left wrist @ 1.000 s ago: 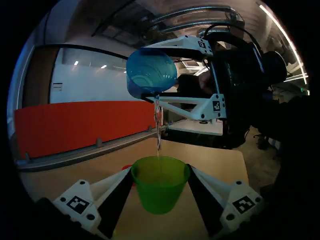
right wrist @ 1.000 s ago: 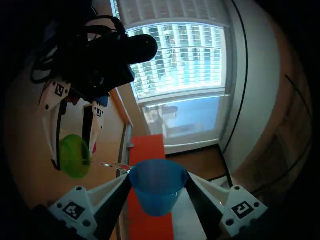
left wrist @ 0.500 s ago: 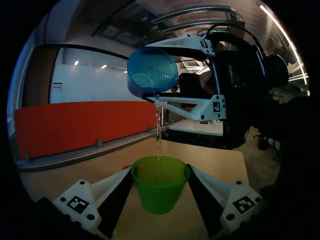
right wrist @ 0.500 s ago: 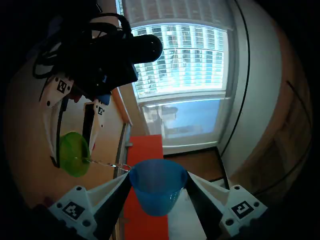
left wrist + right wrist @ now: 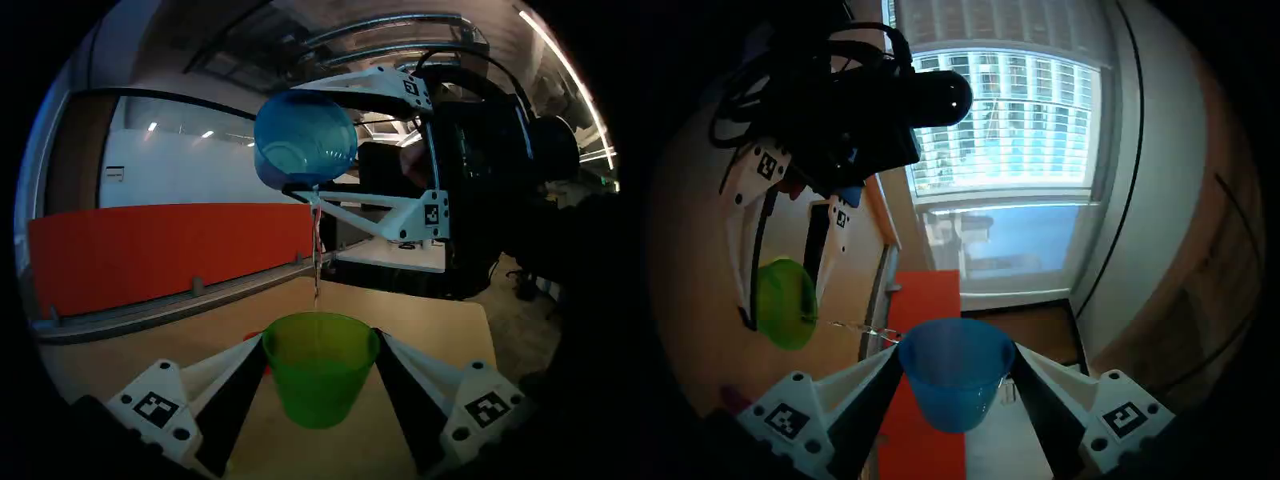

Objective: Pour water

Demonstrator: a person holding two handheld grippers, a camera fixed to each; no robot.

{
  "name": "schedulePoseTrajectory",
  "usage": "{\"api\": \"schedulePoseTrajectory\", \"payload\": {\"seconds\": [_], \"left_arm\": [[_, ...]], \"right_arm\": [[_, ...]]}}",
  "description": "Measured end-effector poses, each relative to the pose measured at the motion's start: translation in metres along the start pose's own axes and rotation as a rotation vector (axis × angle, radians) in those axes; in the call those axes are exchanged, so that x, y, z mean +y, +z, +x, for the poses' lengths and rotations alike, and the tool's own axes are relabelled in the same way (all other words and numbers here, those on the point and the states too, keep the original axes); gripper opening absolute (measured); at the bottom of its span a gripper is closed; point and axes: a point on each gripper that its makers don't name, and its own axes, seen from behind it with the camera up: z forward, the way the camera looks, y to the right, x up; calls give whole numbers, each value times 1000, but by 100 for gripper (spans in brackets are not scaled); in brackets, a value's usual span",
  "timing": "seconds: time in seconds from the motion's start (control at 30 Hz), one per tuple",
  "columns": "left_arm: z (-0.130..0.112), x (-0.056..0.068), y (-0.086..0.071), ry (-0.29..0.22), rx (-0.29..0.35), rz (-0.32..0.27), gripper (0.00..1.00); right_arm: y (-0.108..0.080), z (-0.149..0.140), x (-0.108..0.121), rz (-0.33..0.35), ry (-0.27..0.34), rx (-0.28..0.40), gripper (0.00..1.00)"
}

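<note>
The left tongs (image 5: 320, 340) are clamping the green cup (image 5: 320, 384) by its sides, holding it upright over the bench (image 5: 432, 320). The right tongs (image 5: 956, 356) are clamping the blue cup (image 5: 954, 392), which is tipping on its side directly above the green cup. A thin water stream (image 5: 317, 248) is falling from the blue cup's lower rim toward the green cup's open mouth. Compared with one second ago, the blue cup is sitting marginally higher in the left gripper view, the stream is continuing, and both grips are remaining unchanged. An orange panel (image 5: 160, 248) is standing behind the bench.
</note>
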Motion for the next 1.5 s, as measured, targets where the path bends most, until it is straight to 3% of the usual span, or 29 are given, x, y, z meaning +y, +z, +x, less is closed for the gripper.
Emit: {"api": "schedulePoseTrajectory", "payload": {"seconds": [1.5], "left_arm": [[6, -2, 0, -12, 19, 5, 89]], "right_arm": [[3, 22, 6, -29, -187, 12, 92]]}}
